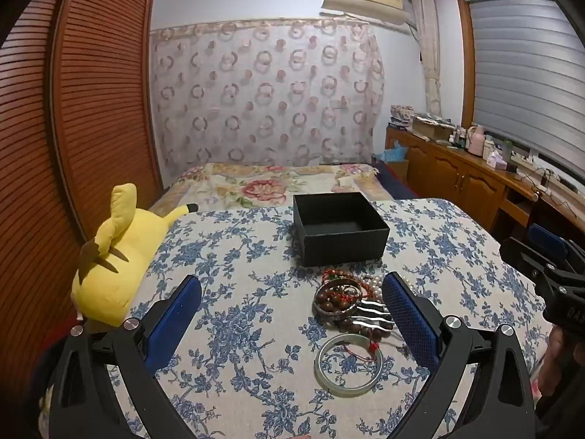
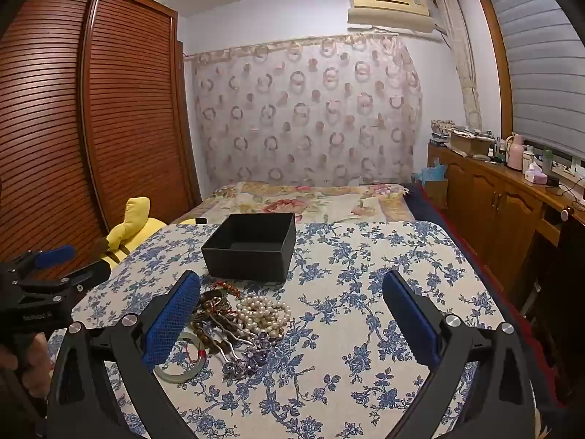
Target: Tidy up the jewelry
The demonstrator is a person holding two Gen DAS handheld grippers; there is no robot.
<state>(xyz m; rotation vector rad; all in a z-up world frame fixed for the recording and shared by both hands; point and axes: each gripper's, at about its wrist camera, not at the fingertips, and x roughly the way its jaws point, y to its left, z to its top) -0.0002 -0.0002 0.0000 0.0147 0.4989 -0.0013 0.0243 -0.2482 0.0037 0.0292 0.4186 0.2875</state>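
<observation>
Resting on the floral tablecloth (image 1: 237, 292), just before the black box (image 1: 340, 228): jewelry pile (image 1: 351, 303); jade bangle (image 1: 349, 364) flat, nearest; left gripper (image 1: 292, 303) fingers spread wide, holding nothing; right wrist view: right gripper (image 2: 292, 303) likewise agape over pearl necklace (image 2: 263, 314); bare cloth rightward of box.

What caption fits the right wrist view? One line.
Open right gripper hovers over tangled jewelry before an empty black box.

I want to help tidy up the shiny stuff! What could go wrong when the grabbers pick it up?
The pearl necklace, wooden bead bracelets and red cord lie tangled in one pile, so lifting one piece might drag others along. The pale jade bangle looks smooth and hard, so it could slip from the jaws and miss the black box.
</observation>
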